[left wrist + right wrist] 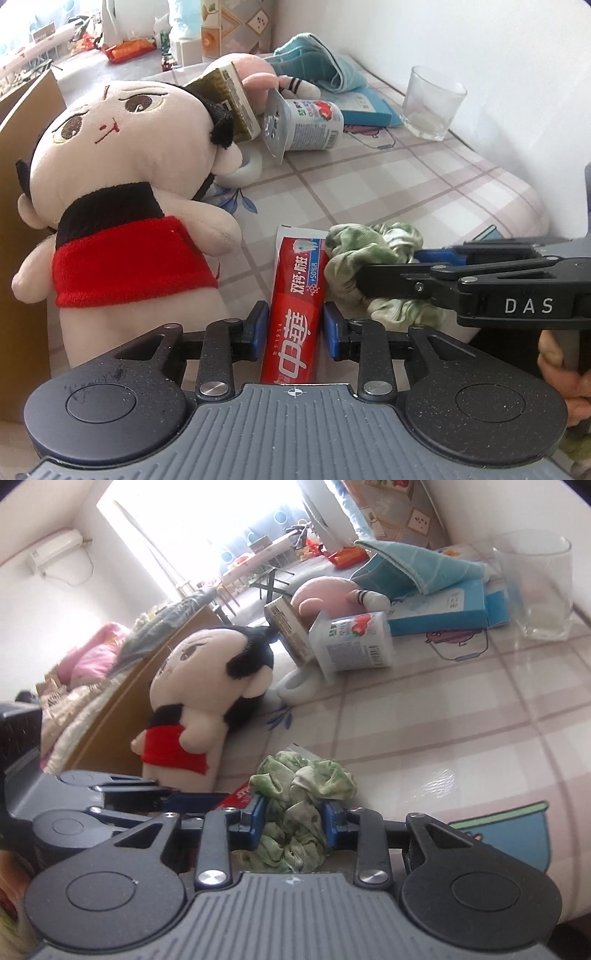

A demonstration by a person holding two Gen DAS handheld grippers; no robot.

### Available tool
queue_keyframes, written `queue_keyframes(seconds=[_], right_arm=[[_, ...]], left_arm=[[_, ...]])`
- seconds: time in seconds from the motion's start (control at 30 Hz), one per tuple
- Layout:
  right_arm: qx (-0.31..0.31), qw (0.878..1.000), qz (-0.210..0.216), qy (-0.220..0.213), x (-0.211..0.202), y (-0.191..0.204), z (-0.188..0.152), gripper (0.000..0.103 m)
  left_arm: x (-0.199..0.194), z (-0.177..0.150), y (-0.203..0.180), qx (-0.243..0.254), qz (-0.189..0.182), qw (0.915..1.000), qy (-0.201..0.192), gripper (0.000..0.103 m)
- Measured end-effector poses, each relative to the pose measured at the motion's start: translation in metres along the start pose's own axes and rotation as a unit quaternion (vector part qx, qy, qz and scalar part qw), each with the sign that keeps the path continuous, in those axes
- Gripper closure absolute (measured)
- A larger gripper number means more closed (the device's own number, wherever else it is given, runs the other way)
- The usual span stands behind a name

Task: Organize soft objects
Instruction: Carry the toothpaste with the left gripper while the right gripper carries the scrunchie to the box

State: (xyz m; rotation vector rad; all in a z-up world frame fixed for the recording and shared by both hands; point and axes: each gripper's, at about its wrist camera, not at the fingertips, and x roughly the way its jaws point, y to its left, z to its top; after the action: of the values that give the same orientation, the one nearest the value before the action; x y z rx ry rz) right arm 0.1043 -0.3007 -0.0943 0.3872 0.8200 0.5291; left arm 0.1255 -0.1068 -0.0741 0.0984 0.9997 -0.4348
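Left gripper (295,330): blue pads clamped on both sides of red toothpaste tube (295,306); tube's near end hidden under gripper body.
Right gripper (295,821): jaws narrow, pinching green scrunchie (301,797); in left view, reaching in from right edge, far finger partly hidden behind near one.
Scrunchie position: on checked tablecloth (406,192), just beside toothpaste tube, near table's front edge.
Plush doll (122,206): upright at left, against brown board (14,147); feet cut off behind left gripper.
Tape roll (245,166): mostly hidden behind doll's arm.
Pink plush (251,72): largely covered by small box (231,99) and yogurt cup (308,125).
Blue towel (317,59): bunched at far edge, near wall.
Glass (430,103): apart, close to wall.
Open room: bare cloth between cup, glass and scrunchie.
Hand (561,369): cut off at right edge.
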Motion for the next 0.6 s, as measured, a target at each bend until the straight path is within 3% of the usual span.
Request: queue_keyframes(seconds=[0.33, 0.6], right_arm=[[0.035, 0.998, 0.038, -0.019, -0.019, 0.010, 0.000, 0.069], [0.008, 0.996, 0.076, -0.055, -0.047, 0.053, 0.013, 0.069]], left_arm=[[-0.030, -0.004, 0.003, -0.027, -0.028, 0.9986, -0.036, 0.074], [-0.084, -0.006, 0.012, -0.052, -0.043, 0.9926, -0.101, 0.074]])
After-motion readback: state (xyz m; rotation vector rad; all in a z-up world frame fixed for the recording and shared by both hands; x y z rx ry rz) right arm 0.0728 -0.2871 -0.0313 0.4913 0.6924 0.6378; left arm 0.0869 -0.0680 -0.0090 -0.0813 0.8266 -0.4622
